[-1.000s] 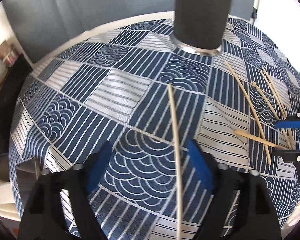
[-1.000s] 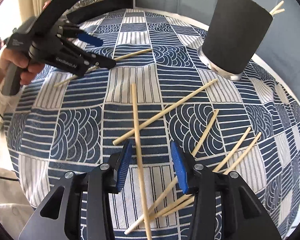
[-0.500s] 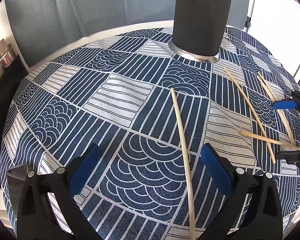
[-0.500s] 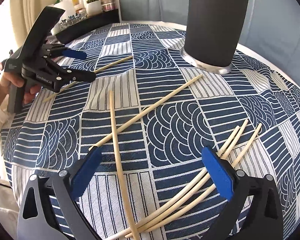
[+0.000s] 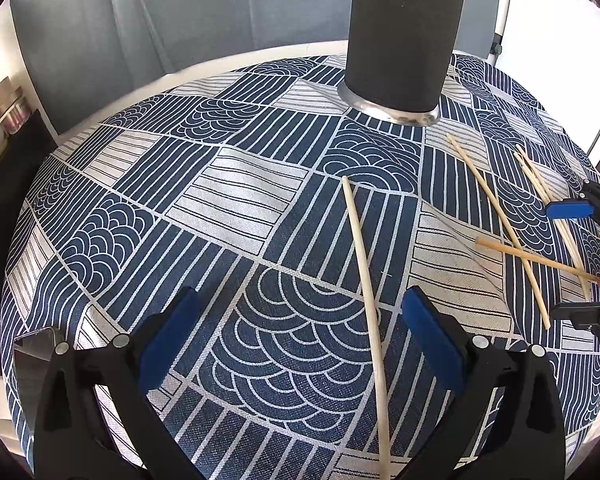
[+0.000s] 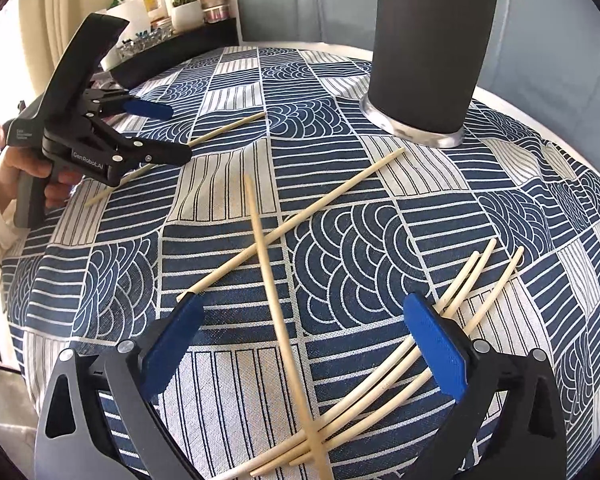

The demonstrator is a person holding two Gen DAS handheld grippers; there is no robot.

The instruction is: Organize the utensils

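Between the left gripper's [image 5: 298, 338] spread fingers, a chopstick [image 5: 366, 300] lies

I am reading one brand only: "GenRobot.AI" is showing in pale letters on the black side of the left gripper [image 6: 156, 132], seen from the right wrist view. A smaller line of print is sitting higher on the same body near the handle, but it is coming through too blurred for me to read.
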